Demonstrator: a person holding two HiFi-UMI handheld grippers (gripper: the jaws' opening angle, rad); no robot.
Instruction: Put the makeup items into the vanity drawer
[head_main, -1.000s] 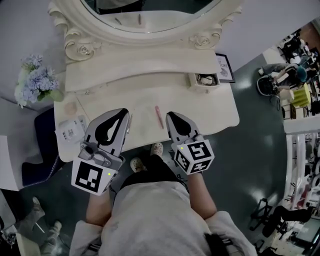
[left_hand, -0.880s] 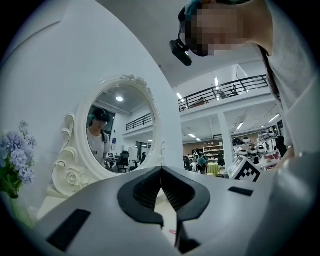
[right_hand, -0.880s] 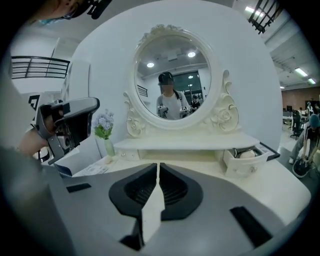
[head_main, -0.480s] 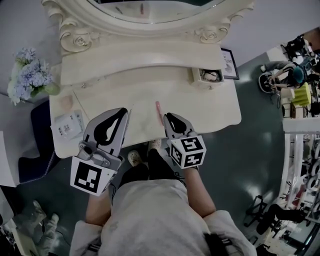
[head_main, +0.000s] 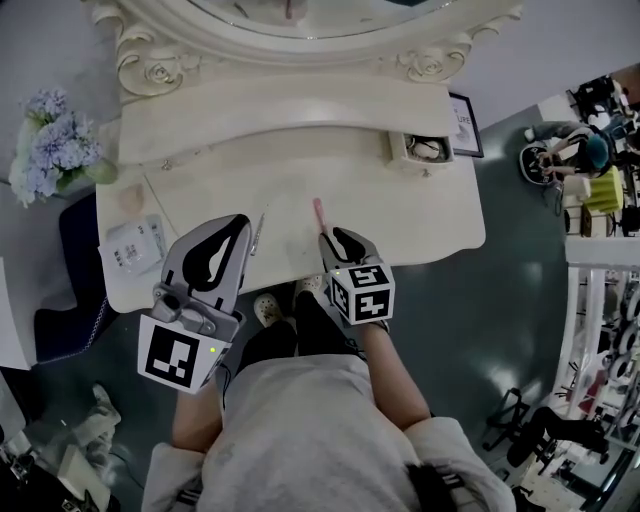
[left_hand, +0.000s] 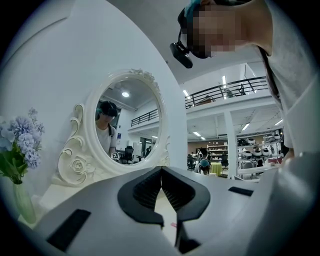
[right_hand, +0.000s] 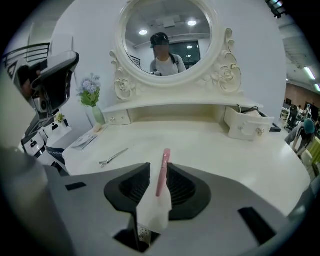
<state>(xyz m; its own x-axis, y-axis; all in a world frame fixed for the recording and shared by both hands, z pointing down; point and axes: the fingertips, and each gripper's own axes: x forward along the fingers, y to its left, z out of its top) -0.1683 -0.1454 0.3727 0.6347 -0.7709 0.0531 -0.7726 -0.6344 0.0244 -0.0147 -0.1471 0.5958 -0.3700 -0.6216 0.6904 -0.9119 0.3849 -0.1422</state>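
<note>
A slim pink makeup stick (head_main: 319, 213) lies on the cream vanity top (head_main: 400, 215), pointing away from me. My right gripper (head_main: 337, 238) is lowered over its near end. In the right gripper view the pink stick (right_hand: 162, 172) runs between the two jaws, nearer the right one, with a gap left beside it; the gripper (right_hand: 158, 167) is open. My left gripper (head_main: 228, 232) hovers shut and empty over the table's front left. The small vanity drawer (head_main: 428, 150) stands pulled out at the back right with something inside.
A silver hair clip (head_main: 257, 232) lies just right of the left gripper. A flat white packet (head_main: 135, 246) sits at the left edge, a vase of blue flowers (head_main: 50, 145) beyond it. The oval mirror (head_main: 300, 20) and its shelf rise at the back.
My right gripper has moved forward and left, and its jaws now sit around the near end of the pink stick. The left gripper has hardly moved.
</note>
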